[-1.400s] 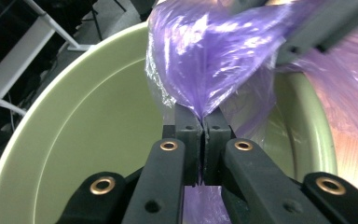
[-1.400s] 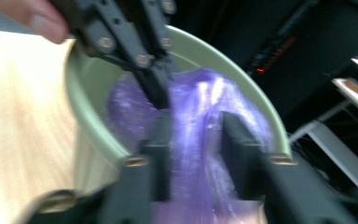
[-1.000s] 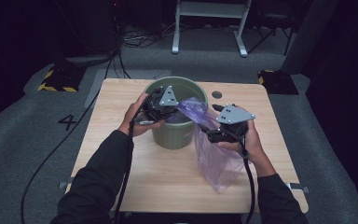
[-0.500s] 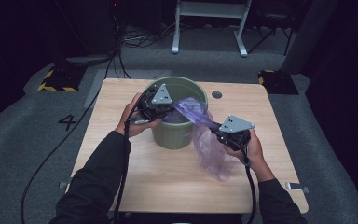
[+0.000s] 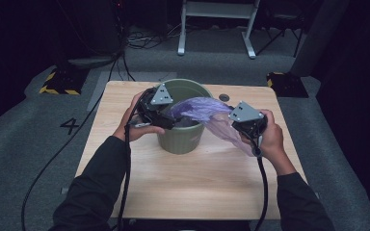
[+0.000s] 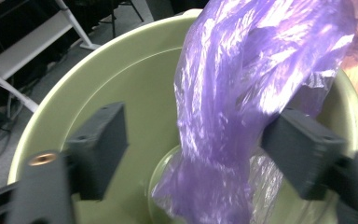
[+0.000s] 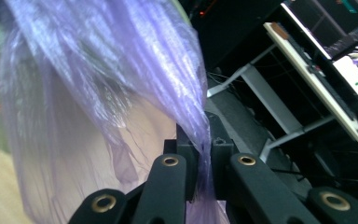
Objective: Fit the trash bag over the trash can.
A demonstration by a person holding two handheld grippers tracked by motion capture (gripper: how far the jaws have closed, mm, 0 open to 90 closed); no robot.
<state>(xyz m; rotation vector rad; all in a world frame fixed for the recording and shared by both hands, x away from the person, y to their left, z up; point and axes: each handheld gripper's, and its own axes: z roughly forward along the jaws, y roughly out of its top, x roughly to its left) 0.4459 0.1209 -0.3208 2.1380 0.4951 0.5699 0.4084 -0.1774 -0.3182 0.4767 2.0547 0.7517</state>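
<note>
Plastic stretches between two hand-held grippers: one purple bag (image 5: 207, 113), one green bucket (image 5: 180, 137), one bench (image 5: 192, 178). The right hand-held gripper (image 7: 204, 158) has its jaws pinched tight on a bag edge, the film rising straight ahead of it. The left hand-held gripper (image 6: 193, 140) has just been opening and stands wide, the bag hanging loose between its jaws down into the bucket below. The bag's long axis runs from left gripper to right, across the bucket rim; lining probably hinges on spreading that edge.
</note>
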